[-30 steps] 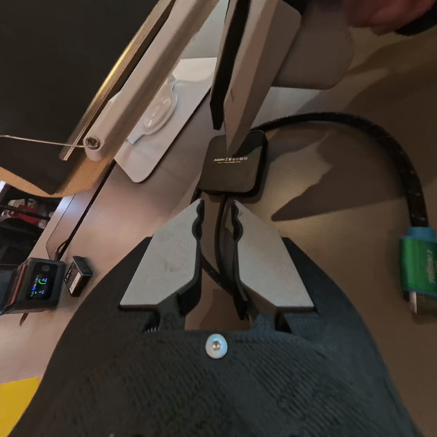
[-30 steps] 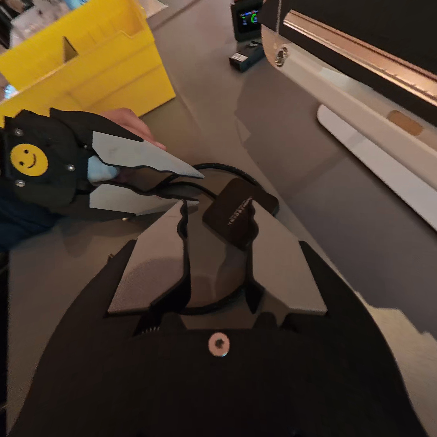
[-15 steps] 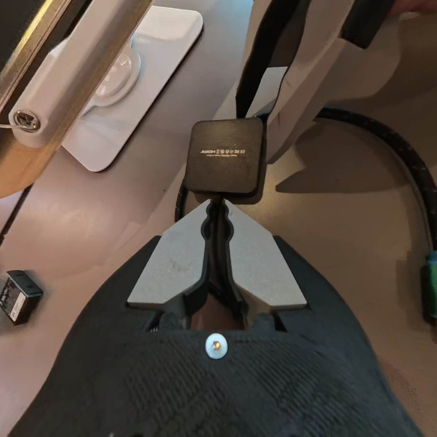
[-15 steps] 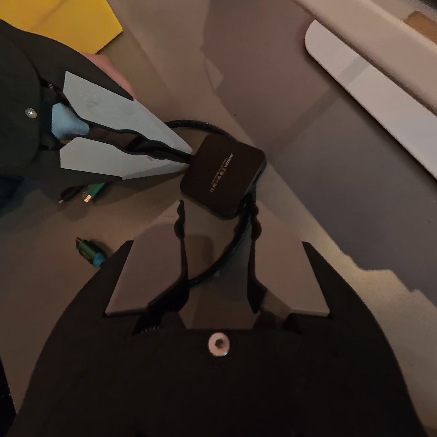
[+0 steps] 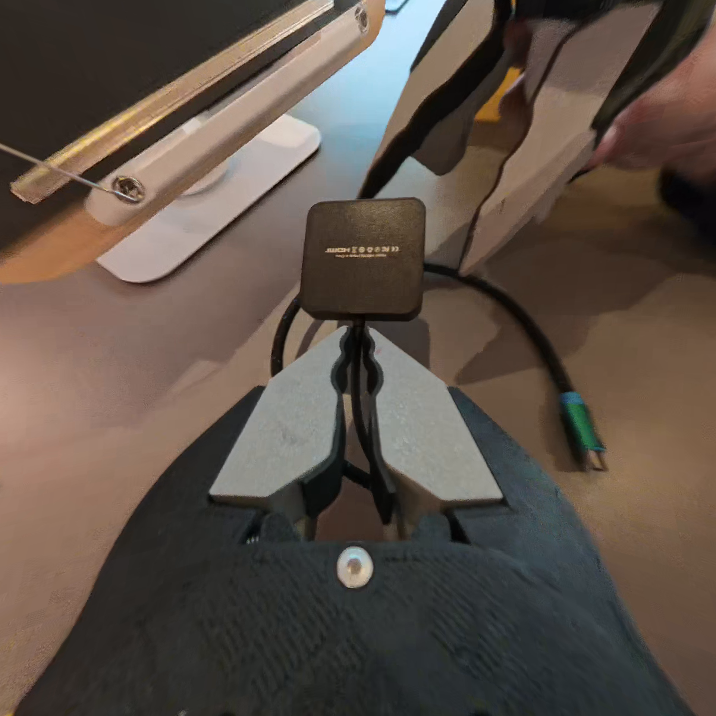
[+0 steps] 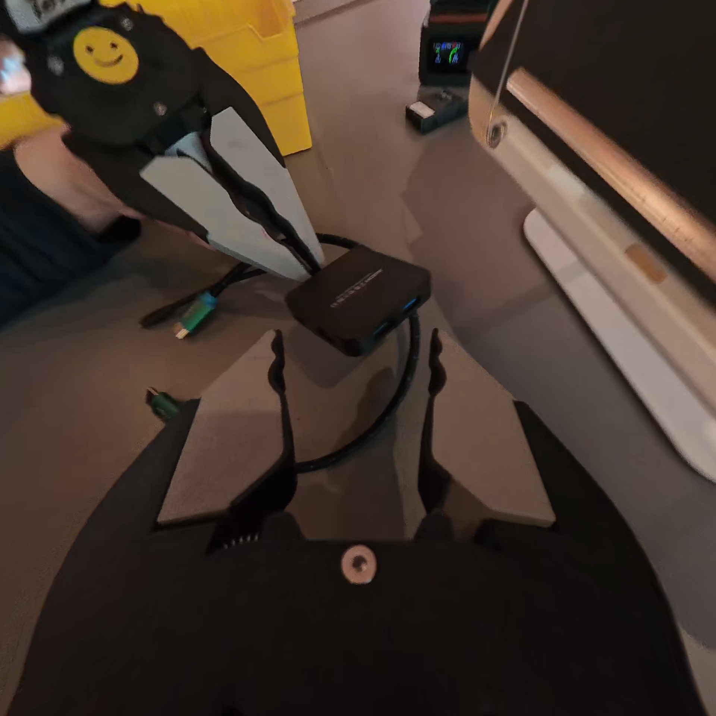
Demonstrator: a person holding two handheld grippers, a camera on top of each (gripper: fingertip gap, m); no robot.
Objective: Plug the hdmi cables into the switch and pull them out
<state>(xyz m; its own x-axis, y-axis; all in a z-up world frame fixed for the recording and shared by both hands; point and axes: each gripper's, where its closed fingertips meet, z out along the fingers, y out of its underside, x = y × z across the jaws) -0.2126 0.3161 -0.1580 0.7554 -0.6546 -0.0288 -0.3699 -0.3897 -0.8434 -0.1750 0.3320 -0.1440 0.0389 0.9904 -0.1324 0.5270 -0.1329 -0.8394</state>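
Note:
The black square switch (image 5: 362, 259) hangs just past my left gripper (image 5: 358, 333), which is shut on the thin black cable coming out of the switch's back. In the right wrist view the switch (image 6: 360, 298) is tilted, with two blue-lit ports facing my right gripper (image 6: 355, 341). That gripper is open and empty a little short of the switch. A black HDMI cable (image 6: 410, 387) runs between its fingers to a green plug (image 6: 162, 403) lying on the table. A second green plug (image 6: 193, 317) lies below the left gripper (image 6: 310, 267). One green plug (image 5: 581, 430) shows in the left wrist view.
A monitor (image 6: 620, 116) on a white base (image 6: 620, 348) stands to the right of the switch. A yellow bin (image 6: 263, 58) stands behind the left gripper. A small device with a lit screen (image 6: 447, 54) and a small black box (image 6: 434, 112) lie farther back.
My left gripper has closed on the switch's cable and the switch has tilted up. My right gripper stays open and has drawn back from the switch.

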